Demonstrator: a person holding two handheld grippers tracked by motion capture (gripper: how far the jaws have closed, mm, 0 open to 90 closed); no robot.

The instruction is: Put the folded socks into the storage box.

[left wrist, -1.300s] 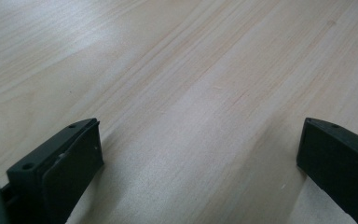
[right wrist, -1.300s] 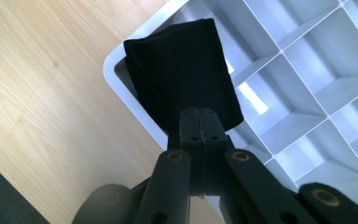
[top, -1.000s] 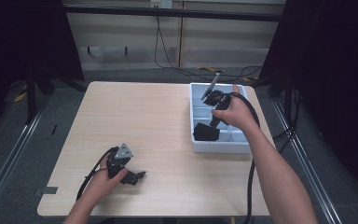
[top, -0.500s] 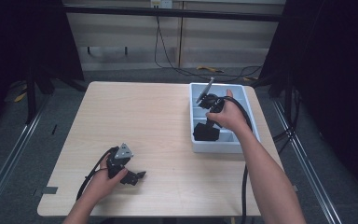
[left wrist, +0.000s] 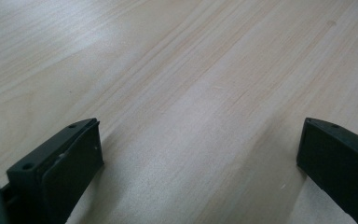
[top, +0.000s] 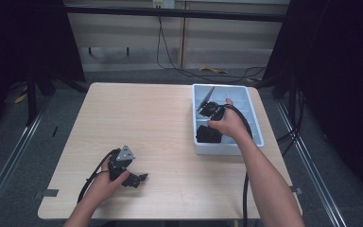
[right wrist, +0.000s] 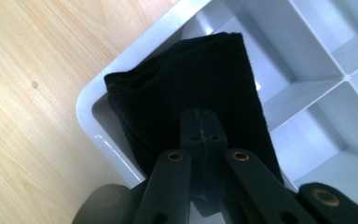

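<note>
— Where is your right gripper [top: 208,107]?

— At the right of the high view, over the pale grey plastic divided tray [top: 254,124]. Its fingers are pressed together. In the right gripper view they [right wrist: 202,128] sit in front of a folded black cloth [right wrist: 196,84] lying in the tray's [right wrist: 93,100] corner compartment; you cannot tell whether they pinch it.

— And your left one?

— Your left gripper [top: 134,179] rests at the lower left of the light wooden surface [top: 146,118], well apart from the tray. Its fingers [left wrist: 72,156] are spread wide over bare wood [left wrist: 191,93].
</note>
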